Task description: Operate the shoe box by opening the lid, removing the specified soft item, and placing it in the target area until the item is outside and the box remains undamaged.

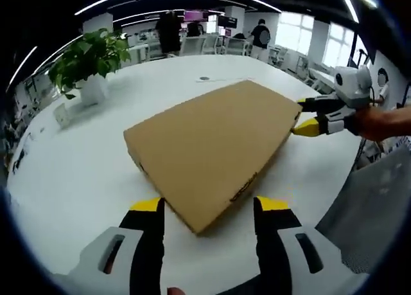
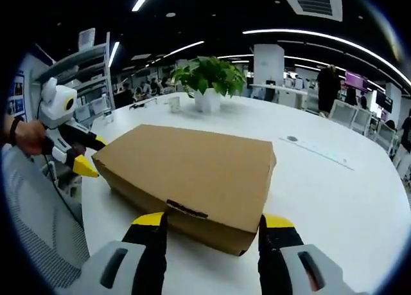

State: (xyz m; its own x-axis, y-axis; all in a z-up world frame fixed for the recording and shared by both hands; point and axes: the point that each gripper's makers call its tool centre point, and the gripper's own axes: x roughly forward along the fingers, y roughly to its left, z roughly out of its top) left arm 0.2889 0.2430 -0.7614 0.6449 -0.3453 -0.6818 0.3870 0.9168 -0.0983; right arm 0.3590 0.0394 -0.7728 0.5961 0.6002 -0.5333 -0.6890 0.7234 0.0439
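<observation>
Cardboard shoe box [image 1: 209, 155], lid closed, lies flat on the white table [image 1: 77, 173], a potted plant [image 1: 90, 60] standing beyond it. Left gripper [image 1: 209, 208] spreads wide around one corner; right gripper [image 2: 212, 225] spreads wide at the opposite end, neither clamping anything.

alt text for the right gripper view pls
A closed cardboard shoe box lies on a white table, its near corner between the open right gripper. The left gripper reaches its far end; a potted plant stands behind.
</observation>
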